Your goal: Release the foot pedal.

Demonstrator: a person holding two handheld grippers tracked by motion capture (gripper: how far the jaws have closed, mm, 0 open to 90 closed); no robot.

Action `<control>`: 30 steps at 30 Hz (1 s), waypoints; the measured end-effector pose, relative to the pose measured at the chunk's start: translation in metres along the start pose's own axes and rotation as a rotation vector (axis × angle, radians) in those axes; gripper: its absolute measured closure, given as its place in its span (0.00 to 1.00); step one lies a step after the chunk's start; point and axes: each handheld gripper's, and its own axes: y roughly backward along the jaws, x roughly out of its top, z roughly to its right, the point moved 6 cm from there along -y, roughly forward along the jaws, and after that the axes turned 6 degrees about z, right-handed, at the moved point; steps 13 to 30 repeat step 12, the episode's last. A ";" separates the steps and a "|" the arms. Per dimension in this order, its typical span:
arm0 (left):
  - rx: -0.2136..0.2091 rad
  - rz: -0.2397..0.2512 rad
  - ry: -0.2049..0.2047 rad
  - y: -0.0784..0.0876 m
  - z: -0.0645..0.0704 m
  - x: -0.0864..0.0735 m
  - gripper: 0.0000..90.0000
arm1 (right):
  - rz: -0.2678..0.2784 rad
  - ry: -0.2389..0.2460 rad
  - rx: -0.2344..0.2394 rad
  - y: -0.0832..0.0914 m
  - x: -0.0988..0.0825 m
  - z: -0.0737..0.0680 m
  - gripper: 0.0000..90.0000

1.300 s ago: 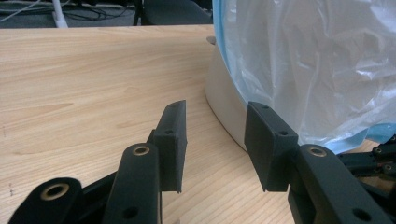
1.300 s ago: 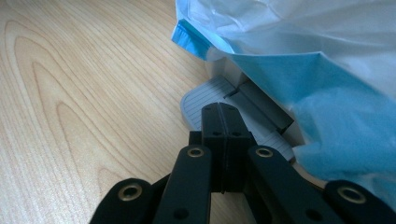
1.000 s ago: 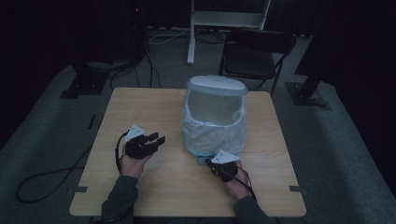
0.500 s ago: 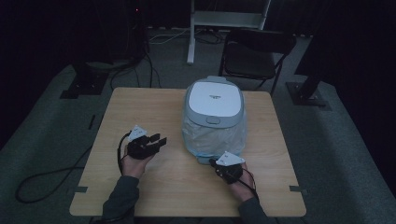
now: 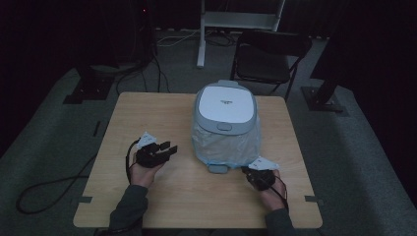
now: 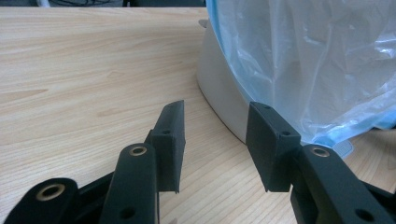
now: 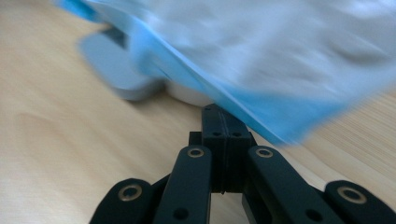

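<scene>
job (our read): getting the plastic bag (image 5: 226, 146) down off the cooker (image 5: 225, 104), which sits mid-tabletop (image 5: 147, 113), toward the far edge.
done so far: the cooker's white lid is bare in the high view. The bag is bunched round the body below the lid, w/ its blue hem low at the front.
left to do: the bag wraps the whole body. We judge it must be worked down or off the base, so approx. halfway at best.
bag hem: in the left claw view the bag (image 6: 317, 60) hangs over the cooker's white wall (image 6: 219, 88), and the hem stops short of the tabletop.
left claw (image 5: 169, 147): open, jaws just been opening a bit, nothing btw. them. It lies on its side in the hand, near the cooker's left side but apart from it. Its own view (image 6: 217, 130) looks at the cooker's lower wall and the bag.
right claw (image 5: 247, 173): jaws closed tight, at the cooker's front right corner. In its own view (image 7: 223, 116) the blurred blue hem (image 7: 280, 56) passes just over the tips. We can't tell if any film is pinched.
grey tab (image 5: 219, 168): sticks out at the cooker's front base, on the tabletop, clear of the bag.
next, our guess: both claws need a hold on the hem, one per side, so the bag slides evenly.
</scene>
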 end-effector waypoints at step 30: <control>-0.004 0.000 0.002 -0.001 0.001 0.000 0.64 | -0.050 -0.107 -0.069 -0.009 -0.022 0.029 0.89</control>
